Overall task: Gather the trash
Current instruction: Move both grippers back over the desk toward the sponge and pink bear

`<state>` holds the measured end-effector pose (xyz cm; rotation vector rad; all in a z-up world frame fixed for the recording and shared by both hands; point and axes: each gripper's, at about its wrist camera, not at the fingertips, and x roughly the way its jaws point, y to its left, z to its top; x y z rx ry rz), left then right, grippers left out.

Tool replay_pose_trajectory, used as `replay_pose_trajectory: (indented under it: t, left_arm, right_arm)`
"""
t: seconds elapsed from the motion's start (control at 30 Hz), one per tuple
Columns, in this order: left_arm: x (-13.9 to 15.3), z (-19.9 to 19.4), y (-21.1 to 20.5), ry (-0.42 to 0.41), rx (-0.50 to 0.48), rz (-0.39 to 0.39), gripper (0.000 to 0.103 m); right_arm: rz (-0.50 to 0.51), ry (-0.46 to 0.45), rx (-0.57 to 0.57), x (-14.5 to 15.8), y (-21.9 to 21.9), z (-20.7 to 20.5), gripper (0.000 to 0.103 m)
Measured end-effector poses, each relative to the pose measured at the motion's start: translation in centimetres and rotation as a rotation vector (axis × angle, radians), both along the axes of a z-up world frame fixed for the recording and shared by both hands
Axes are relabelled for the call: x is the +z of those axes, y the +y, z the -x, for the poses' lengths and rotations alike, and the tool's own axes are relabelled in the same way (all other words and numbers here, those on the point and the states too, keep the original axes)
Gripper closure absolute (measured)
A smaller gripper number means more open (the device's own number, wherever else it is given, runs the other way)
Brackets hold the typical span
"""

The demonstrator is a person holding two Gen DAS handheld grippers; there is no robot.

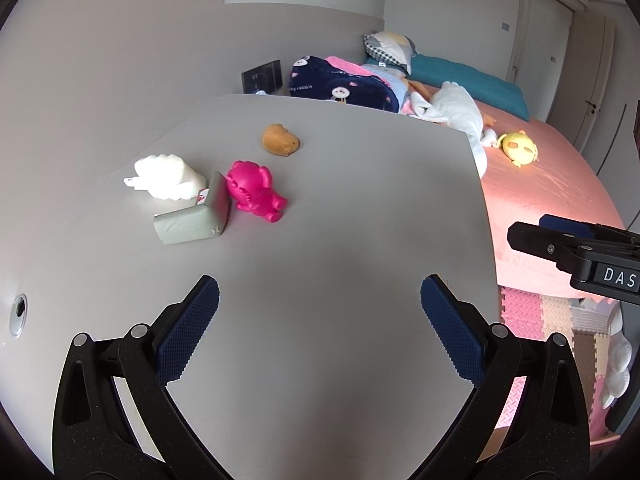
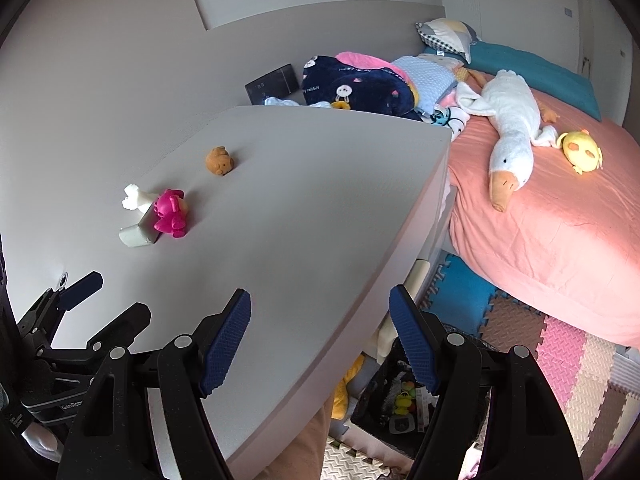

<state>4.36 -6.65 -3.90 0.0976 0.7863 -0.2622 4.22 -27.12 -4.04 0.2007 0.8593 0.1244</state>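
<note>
On the grey table (image 1: pixel 340 200) lies a crumpled white tissue (image 1: pixel 168 176) and, against it, a bent grey-green packet (image 1: pixel 192 220). A pink toy figure (image 1: pixel 256 192) leans on the packet, and a brown toy (image 1: pixel 280 140) sits farther back. My left gripper (image 1: pixel 320 312) is open over bare tabletop, well short of them, with nothing between its blue pads. The right wrist view shows the tissue (image 2: pixel 134 198), packet (image 2: pixel 138 234), pink toy (image 2: pixel 170 212) and brown toy (image 2: pixel 219 161) far left. My right gripper (image 2: pixel 320 312) is open and empty over the table's right edge, with the left gripper (image 2: pixel 116 296) beside it.
A bed with a pink sheet (image 2: pixel 540 220) stands right of the table, carrying a white goose plush (image 2: pixel 508 128), a yellow plush (image 2: pixel 580 152) and blankets. A dark bin (image 2: pixel 400 396) with items sits on the foam floor mats under the table edge. A grey wall runs behind the table.
</note>
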Motion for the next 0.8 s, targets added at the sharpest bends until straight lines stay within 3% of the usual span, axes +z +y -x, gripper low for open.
replay_pose_trajectory:
  t: [0.4,0.8]
  left_arm:
    - [-1.4,-3.4,4.6,0.020,0.128,0.018,0.005]
    - [-2.2,-7.9,7.5,0.041,0.176,0.004,0.005]
  right_arm:
    - [-0.003,0.007,0.063,-0.5,3.9,-2.9,0.031]
    - [-0.007,0.002,0.110,-0.7,6.8,-6.1,0.031]
